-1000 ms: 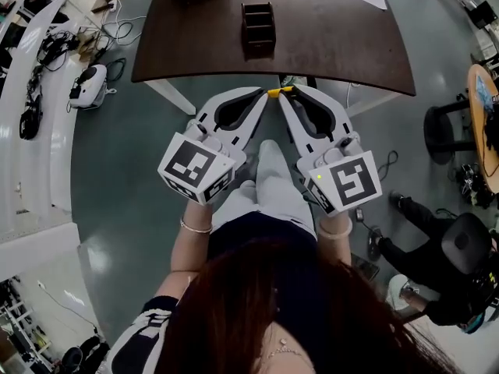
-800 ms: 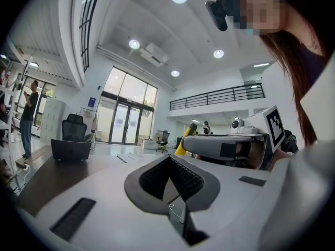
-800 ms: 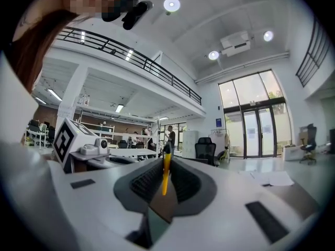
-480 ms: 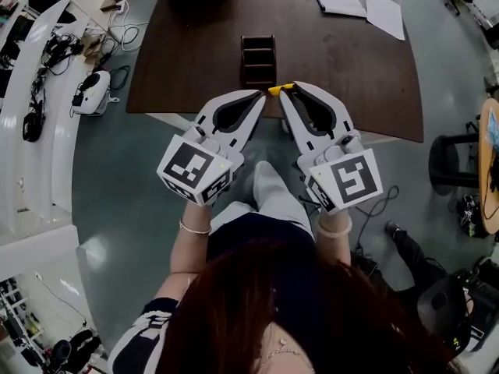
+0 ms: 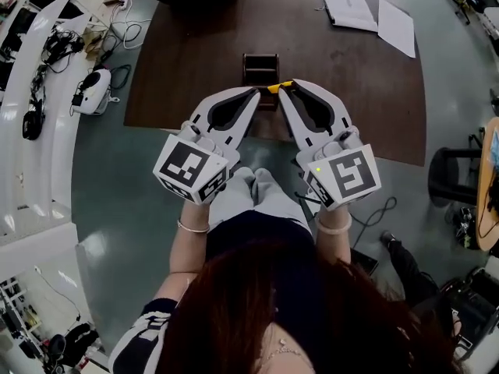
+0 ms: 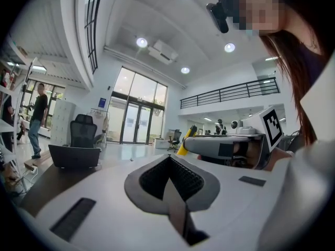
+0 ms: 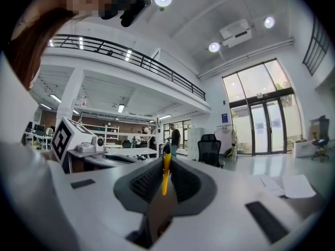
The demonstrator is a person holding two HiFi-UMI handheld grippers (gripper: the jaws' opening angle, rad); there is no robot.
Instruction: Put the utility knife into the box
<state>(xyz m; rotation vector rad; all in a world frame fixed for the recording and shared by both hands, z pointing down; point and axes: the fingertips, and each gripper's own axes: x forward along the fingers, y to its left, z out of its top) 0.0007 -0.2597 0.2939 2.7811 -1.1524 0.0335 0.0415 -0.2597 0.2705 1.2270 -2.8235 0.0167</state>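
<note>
1. Right gripper view: the yellow utility knife (image 7: 166, 175) stands edge-on between the jaws of the right gripper (image 7: 166, 162). The jaws are clamped narrow on it, and its thin yellow body pokes out past the tips.
2. In the head view I see the same utility knife (image 5: 276, 87) as a short yellow stub at the tip of the right gripper (image 5: 285, 89). It is held up and is not in the box.
3. The box (image 5: 260, 69) is a dark, open-topped holder standing on the brown desk (image 5: 195, 53). From my head view the knife lies just at the box's near end, though I cannot tell how high above it.
4. The left gripper (image 5: 259, 93) angles in so that its tip comes just beside the right one — the two form a V in front of the person.
5. In the left gripper view the left gripper (image 6: 169, 163) has its jaws pressed together with nothing between them. The knife (image 6: 185, 141) shows beyond them, sticking out of the right gripper.
6. Farther out on the desk lie white papers (image 5: 366, 10) at the far right. The person's knees show below the two grippers.
</note>
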